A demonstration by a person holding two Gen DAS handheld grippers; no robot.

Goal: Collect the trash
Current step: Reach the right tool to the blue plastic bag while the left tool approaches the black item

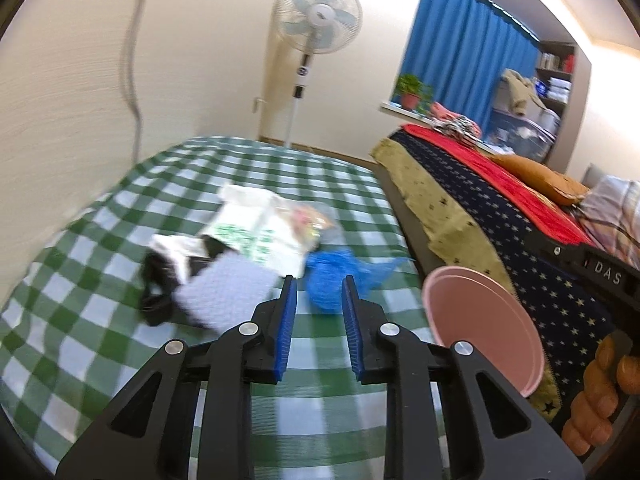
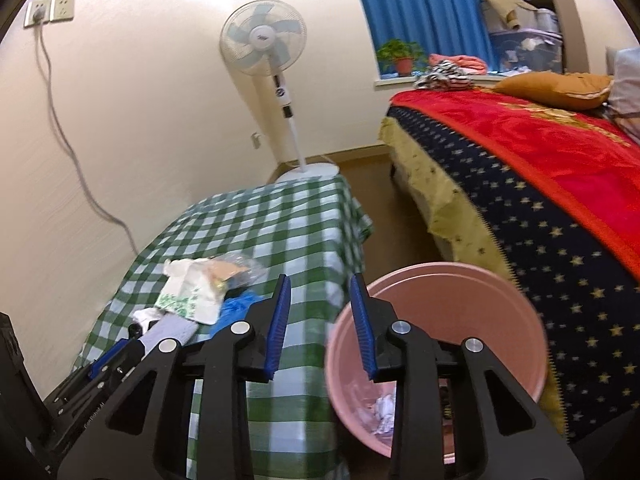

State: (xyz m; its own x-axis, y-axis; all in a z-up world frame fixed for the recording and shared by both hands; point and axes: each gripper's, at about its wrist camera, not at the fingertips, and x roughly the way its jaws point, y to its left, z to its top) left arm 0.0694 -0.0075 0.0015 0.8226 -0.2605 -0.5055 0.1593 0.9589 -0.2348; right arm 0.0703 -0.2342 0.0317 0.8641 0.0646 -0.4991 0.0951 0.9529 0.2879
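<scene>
A pile of trash lies on the green checked tablecloth (image 1: 100,280). It holds a white bag with green print (image 1: 256,232), a clear wrapper (image 1: 312,220), a crumpled blue net (image 1: 324,280), a pale textured sheet (image 1: 228,292) and a black item (image 1: 154,296). My left gripper (image 1: 319,282) is open just short of the blue net, with nothing between its pads. A pink bin (image 2: 440,312) stands off the table's right edge, with crumpled paper (image 2: 382,408) at its bottom. My right gripper (image 2: 320,280) is open and empty, over the bin's left rim and the table corner.
A bed with a red and star-patterned cover (image 2: 540,184) runs along the right, close to the bin. A standing fan (image 2: 264,44) is behind the table, and a cable (image 2: 68,140) hangs down the wall. A hand (image 1: 600,396) shows at the right edge of the left wrist view.
</scene>
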